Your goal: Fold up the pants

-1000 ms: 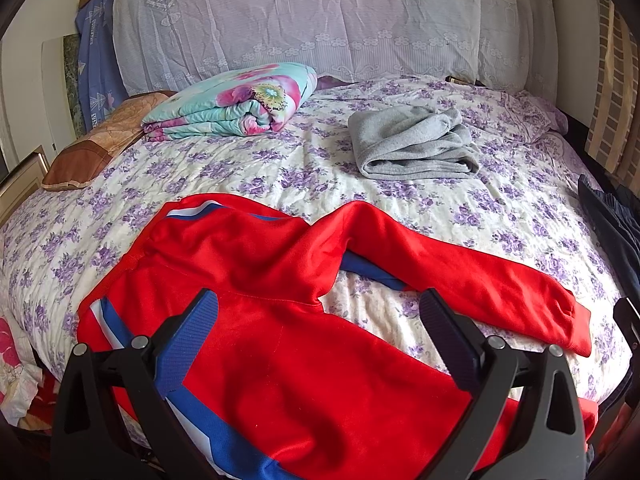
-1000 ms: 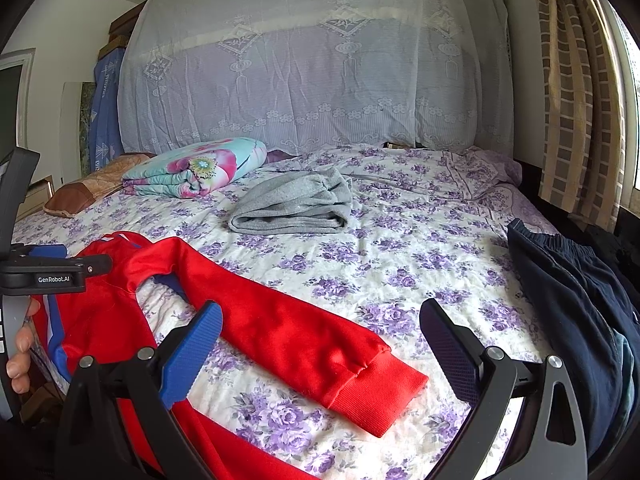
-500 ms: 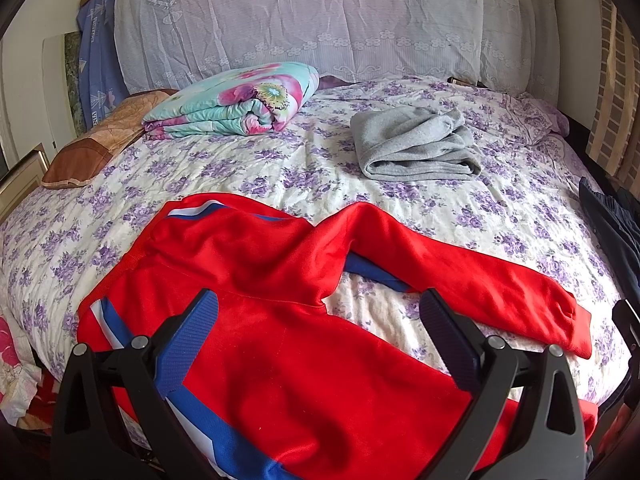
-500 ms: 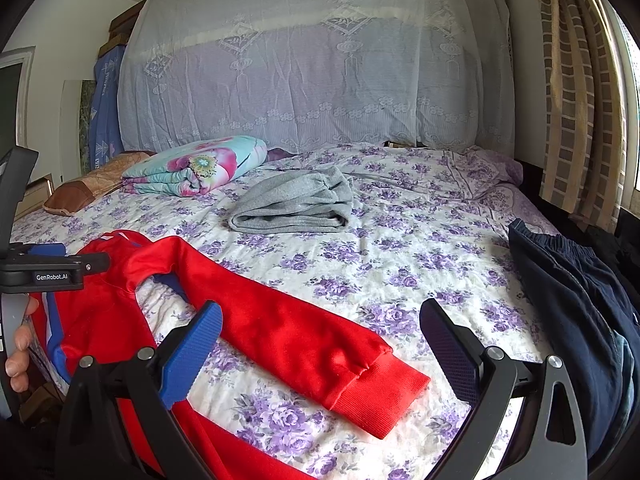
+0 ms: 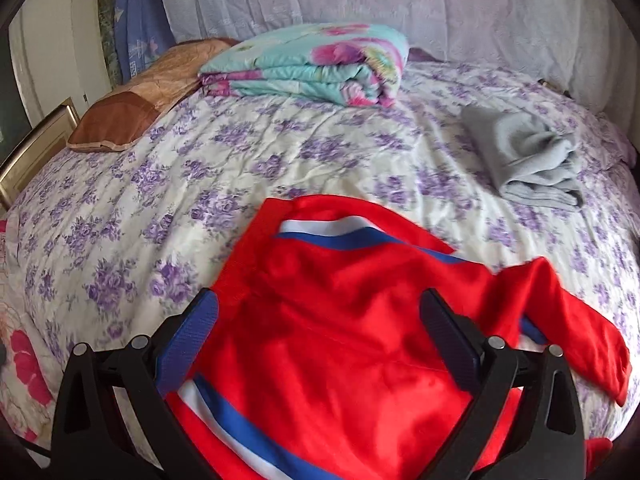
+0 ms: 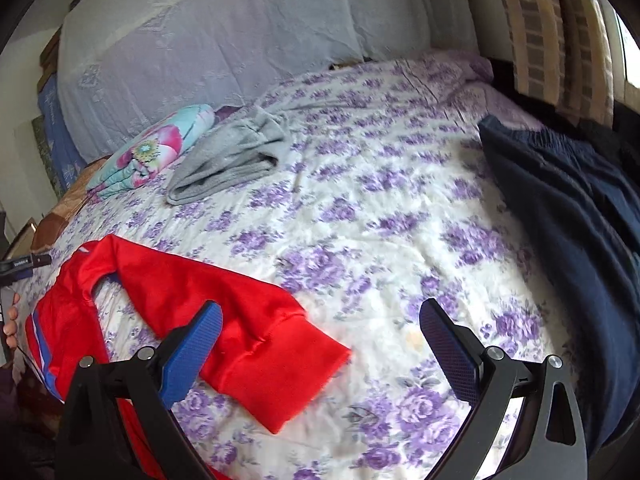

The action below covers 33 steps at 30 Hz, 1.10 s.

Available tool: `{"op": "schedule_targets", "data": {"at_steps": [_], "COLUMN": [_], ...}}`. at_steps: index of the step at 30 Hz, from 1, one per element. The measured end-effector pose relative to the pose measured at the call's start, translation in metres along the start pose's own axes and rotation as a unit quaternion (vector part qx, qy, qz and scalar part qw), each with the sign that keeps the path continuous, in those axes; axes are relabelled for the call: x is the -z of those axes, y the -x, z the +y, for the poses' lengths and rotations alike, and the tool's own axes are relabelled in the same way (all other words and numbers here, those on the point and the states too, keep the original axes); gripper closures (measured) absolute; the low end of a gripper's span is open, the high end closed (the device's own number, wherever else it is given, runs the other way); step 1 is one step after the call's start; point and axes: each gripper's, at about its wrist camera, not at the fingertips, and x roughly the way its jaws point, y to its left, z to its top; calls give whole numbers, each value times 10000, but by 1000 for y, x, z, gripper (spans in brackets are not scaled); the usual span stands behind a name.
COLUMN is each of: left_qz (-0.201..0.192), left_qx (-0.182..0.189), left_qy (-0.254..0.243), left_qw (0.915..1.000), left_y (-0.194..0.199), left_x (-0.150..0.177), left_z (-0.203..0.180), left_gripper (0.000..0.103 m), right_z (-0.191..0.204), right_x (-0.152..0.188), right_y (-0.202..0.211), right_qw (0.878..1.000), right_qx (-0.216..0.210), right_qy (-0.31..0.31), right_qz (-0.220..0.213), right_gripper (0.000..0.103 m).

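Observation:
Red pants (image 5: 344,332) with a blue and white side stripe lie spread on the floral bedspread (image 5: 168,184), waistband toward the headboard. My left gripper (image 5: 318,330) hovers open just above the seat of the pants, nothing between its fingers. In the right wrist view one red leg (image 6: 248,332) stretches toward its cuff, and my right gripper (image 6: 320,340) stands open right over that cuff, holding nothing. The left gripper's body and a hand show at the far left edge of that view.
Folded grey garment (image 5: 528,156) lies at the right back of the bed, a floral quilt (image 5: 312,64) and brown pillow (image 5: 132,112) by the headboard. Dark navy clothing (image 6: 572,232) is piled at the bed's right edge. A checked curtain (image 6: 552,28) hangs behind it.
Both grippers have moved forward and down toward the pants: the left swung left over the waist area, the right tilted and closed in on the leg cuff. Both stay open.

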Motion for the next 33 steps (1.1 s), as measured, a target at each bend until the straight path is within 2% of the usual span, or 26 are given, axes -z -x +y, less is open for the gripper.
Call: {"op": "schedule_targets", "data": {"at_steps": [4,8,11,13,14,15,16,18,20,23,25,27,28,29,30,31,33], "left_qz": [551,1194,1091,893,803,759,709,556,506,454,284,54,-9,-4,55,170,358], "left_qx": [-333,-50,142,8,4,112,117,15,44,162,374,450,423,379,320,277,204], "left_qy": [-120,-87,64,-159,-274,-351,-422,-612,-611,-226,199,465,464,394,306,242,182], "left_qw": [9979,9928,9939,9959,9964,9964,9965,9966,9968,9986,9987,9979,9980,9985,9990,9992,9990], "left_y": [-62,-116,-121,-115,-112,-107,-101,-90,-82,-75,-64,-46,-41,-38,-38,-41,-48], "left_x": [-34,-48,-48,-43,-40,-37,-34,-28,-28,-39,-50,-54,-52,-48,-42,-35,-24], "left_z": [13,16,12,1,-3,-7,-10,-15,-11,4,20,29,30,29,29,29,35], "left_gripper": [5,4,4,7,17,33,38,54,58,61,62,61,61,60,59,58,53], "right_z": [-32,-41,-32,-20,-11,0,12,31,42,47,44,39,38,34,26,14,-16], "right_x": [-2,-2,0,3,4,4,5,4,-10,-61,-97,-113,-112,-107,-100,-92,-73], "right_y": [-20,-33,-45,-54,-57,-60,-63,-62,-54,-27,-1,29,37,37,29,16,-11], "right_qw": [9966,9900,9873,9882,9877,9853,9826,9822,9854,9860,9785,9575,9469,9414,9421,9459,9589], "right_qx": [-248,-661,-834,-807,-916,-1100,-1190,-1185,-948,-605,-647,-754,-708,-629,-525,-387,-115], "right_qy": [-650,-1017,-953,-696,-508,-283,-34,487,960,1552,1807,2346,2683,2955,3110,3134,2834], "right_qz": [434,726,958,1095,1159,1276,1427,1372,1042,22,-759,-1498,-1625,-1496,-1137,-750,55], "right_gripper": [4,4,3,5,18,45,53,77,80,83,83,81,76,49,15,11,13]}}
